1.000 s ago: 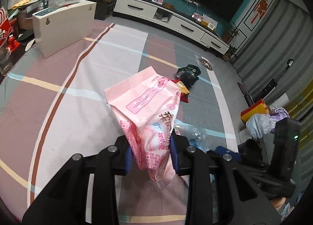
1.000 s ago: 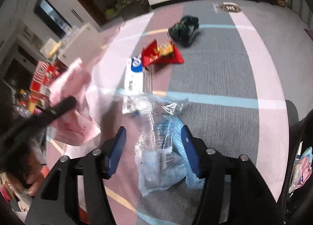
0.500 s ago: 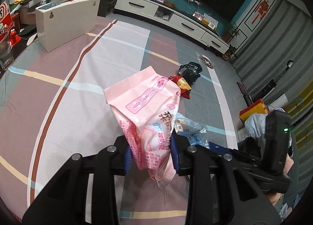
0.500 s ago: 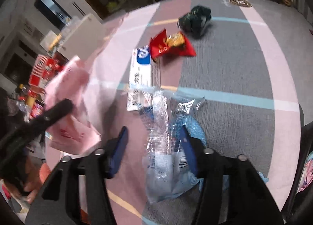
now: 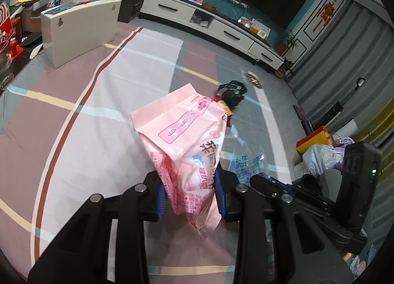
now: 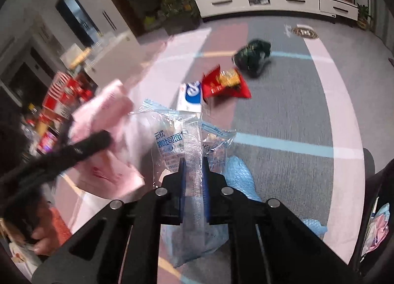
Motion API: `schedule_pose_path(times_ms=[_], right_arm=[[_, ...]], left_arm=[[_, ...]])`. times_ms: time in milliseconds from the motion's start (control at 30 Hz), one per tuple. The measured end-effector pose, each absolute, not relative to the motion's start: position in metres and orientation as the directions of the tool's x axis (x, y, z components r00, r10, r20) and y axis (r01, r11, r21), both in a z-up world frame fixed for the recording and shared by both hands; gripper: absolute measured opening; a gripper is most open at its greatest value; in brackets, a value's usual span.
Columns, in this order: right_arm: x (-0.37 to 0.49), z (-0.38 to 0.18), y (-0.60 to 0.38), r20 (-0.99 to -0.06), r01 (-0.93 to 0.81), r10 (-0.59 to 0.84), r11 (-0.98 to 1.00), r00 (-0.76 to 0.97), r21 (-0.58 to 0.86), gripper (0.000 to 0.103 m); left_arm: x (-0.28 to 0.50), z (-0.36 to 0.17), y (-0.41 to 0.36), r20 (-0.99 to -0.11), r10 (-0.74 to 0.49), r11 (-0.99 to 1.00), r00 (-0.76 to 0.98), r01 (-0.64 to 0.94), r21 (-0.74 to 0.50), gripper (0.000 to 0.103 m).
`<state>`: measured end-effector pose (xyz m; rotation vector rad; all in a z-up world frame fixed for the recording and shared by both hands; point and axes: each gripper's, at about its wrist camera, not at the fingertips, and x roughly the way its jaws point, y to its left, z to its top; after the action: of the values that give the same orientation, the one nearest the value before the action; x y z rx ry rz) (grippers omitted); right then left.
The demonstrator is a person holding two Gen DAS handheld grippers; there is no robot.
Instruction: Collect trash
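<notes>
Trash: several wrappers, two of them held in the grippers and the others lying on the striped carpet (image 5: 103, 121)
White cabinet (image 5: 78, 30): stands at the far left of the carpet in the left wrist view, with clutter on top
Left gripper (image 5: 190, 191): its blue pads are clamped on the lower part of a pink plastic bag (image 5: 187, 141), which rises up and forward from between the fingers, clear of the carpet
Pink plastic bag from the right wrist view (image 6: 108, 136): blurred, at the left, with the dark bar of the left gripper across it and a hand (image 6: 40, 239) below
Right gripper (image 6: 193, 185): its jaws have just been closing and are now pressed together on a clear blue-printed wrapper (image 6: 172, 141), pinching its ribbed sealed strip between the pads; the wrapper's top fans out above the fingers and its bottom hangs below them
White and blue packet (image 6: 190, 96): flat on the carpet just beyond the clear wrapper
Red snack bag (image 6: 224, 84): on the carpet, touching the white and blue packet at its right
Dark green bag (image 6: 252, 56): crumpled on the carpet beyond the red snack bag, near it
TV cabinet (image 6: 275, 1): white, along the far wall
</notes>
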<state>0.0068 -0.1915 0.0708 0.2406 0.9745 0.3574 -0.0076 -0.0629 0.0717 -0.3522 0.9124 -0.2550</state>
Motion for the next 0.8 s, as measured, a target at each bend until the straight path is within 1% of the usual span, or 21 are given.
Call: schedule_pose_path(times_ms=[67, 133, 267, 467, 567, 800], right_arm=[[0.001, 0.082, -0.197, -0.733, -0.193, 0.417, 0.907, 0.538, 0.374, 0.013], [-0.007, 0.095, -0.204, -0.713, -0.179, 0.392, 0.916, 0.581, 0.358, 0.013], [-0.021, 0.114, -0.223, -0.693, -0.110, 0.279, 0.954, 0.665, 0.278, 0.013], [-0.039, 0.127, -0.277, -0.668, 0.045, 0.156, 0.961, 0.728, 0.273, 0.013], [-0.053, 0.134, -0.311, -0.651, 0.148, 0.065, 0.952, 0.756, 0.267, 0.013], [-0.090, 0.137, -0.382, -0.641, 0.373, -0.124, 0.888, 0.757, 0.269, 0.013]], left_arm=[[-0.010, 0.078, -0.069, -0.711, -0.377, 0.908, 0.594, 0.086, -0.409, 0.032], [-0.011, 0.085, -0.076, -0.697, -0.394, 0.903, 0.599, 0.110, -0.416, 0.032], [-0.011, 0.093, -0.102, -0.677, -0.435, 0.891, 0.593, 0.176, -0.418, 0.032], [-0.010, 0.096, -0.160, -0.657, -0.539, 0.841, 0.527, 0.304, -0.447, 0.032], [-0.009, 0.099, -0.194, -0.640, -0.597, 0.802, 0.483, 0.368, -0.471, 0.032], [-0.016, 0.099, -0.282, -0.629, -0.685, 0.713, 0.367, 0.513, -0.477, 0.032]])
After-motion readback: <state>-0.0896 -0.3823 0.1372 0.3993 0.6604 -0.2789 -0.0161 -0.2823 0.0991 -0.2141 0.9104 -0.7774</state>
